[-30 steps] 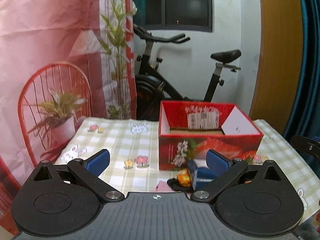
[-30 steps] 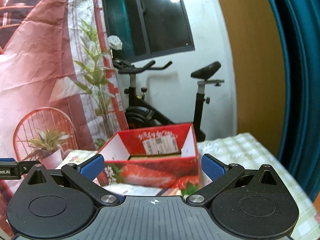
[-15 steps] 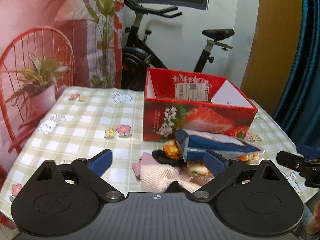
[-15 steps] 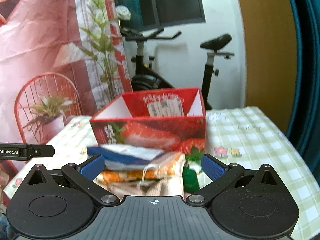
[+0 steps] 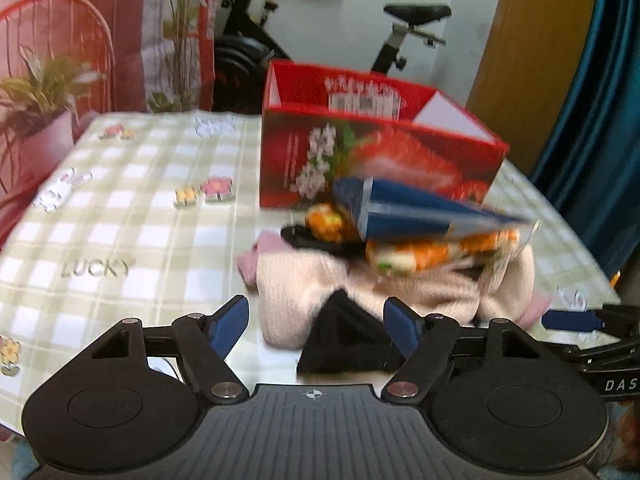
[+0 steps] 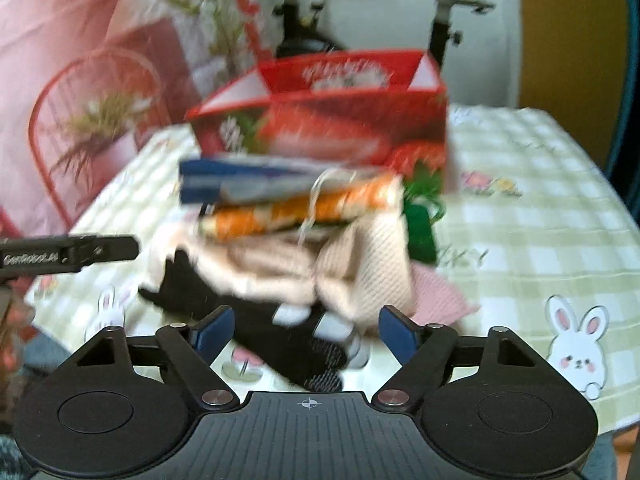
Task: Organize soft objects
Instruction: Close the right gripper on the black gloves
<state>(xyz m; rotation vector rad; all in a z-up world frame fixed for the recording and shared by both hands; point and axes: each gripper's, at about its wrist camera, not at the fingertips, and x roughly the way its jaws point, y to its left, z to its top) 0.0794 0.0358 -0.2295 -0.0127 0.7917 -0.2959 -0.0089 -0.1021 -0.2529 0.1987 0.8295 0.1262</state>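
**Two grippers above a heap of soft things**

Two views showed one table (image 5: 120, 216) under a green-and-white checked cloth printed with flowers and rabbits. A red cardboard box (image 5: 360, 160) with strawberry pictures, open at the top, stood toward twelve o'clock in both views, and the heap lay just in front of it on the cloth.

A cream knitted garment (image 5: 304, 292) made up the bulk of the heap (its ribbing showed more plainly from the right wrist (image 6: 360, 264)). On top of it lay an orange-and-white patterned packet (image 5: 424, 256), and on that a flat blue packet (image 5: 408, 212), tilted, close against the box front. A pink cloth (image 6: 436, 300) stuck out from under the cream knit at four o'clock in the right view. A dark green item (image 6: 420, 232) sat between the heap and the box. Black fabric (image 5: 344, 340) reached out of the heap's near edge at six o'clock.

The left gripper (image 5: 316, 326) had its jaws partly apart, having just been closing; the black fabric and a cream fold lay between the blue pads, though blur hid whether either pad touched. The right gripper (image 6: 306, 332) likewise stood partly apart after closing, with a black sock with white patches (image 6: 316, 344) lying between its pads and nothing visibly clamped.
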